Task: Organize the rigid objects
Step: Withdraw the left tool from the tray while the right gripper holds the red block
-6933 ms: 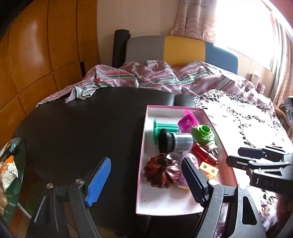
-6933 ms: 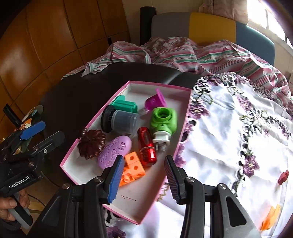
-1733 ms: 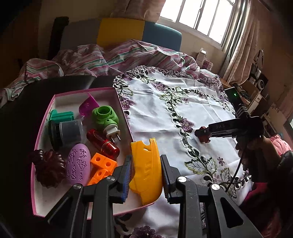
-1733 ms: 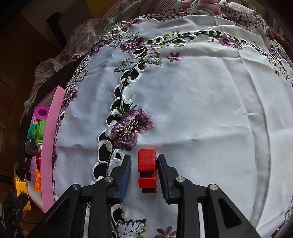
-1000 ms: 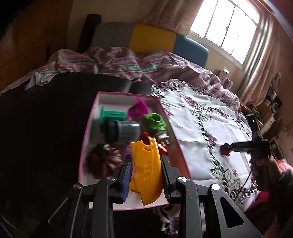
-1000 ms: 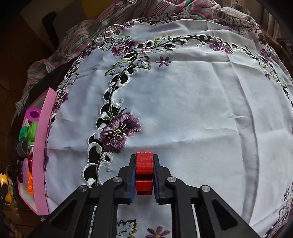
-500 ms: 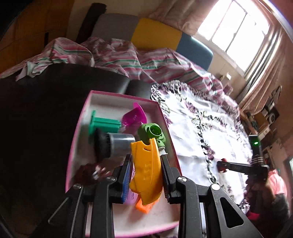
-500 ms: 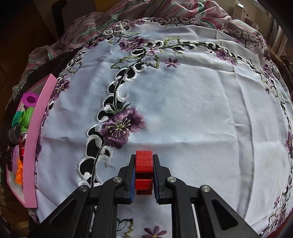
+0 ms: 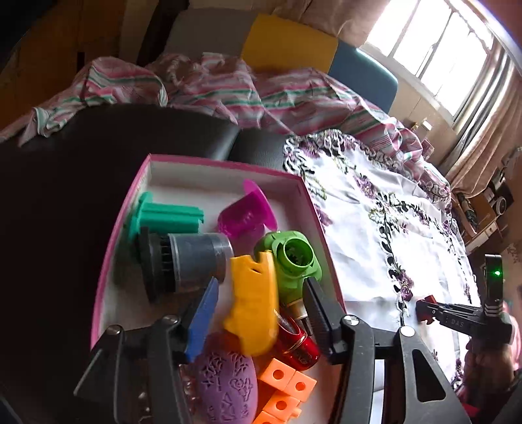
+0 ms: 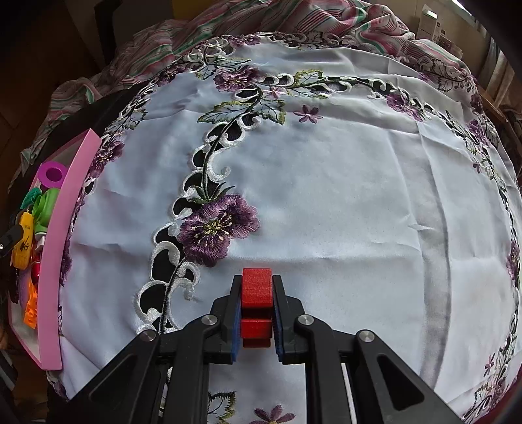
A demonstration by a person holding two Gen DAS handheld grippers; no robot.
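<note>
Bright curtained window [image 9: 434, 55], striped bedding [image 9: 228, 88], embroidered white cloth [image 10: 326, 195]

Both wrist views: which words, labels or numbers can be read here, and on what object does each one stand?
"DAS": on the black body of the right gripper, seen in the left wrist view; any further letters are unclear.
Black marks on the yellow piece: too blurred to read.
Print on the boxes near the window: too small to read.
</note>
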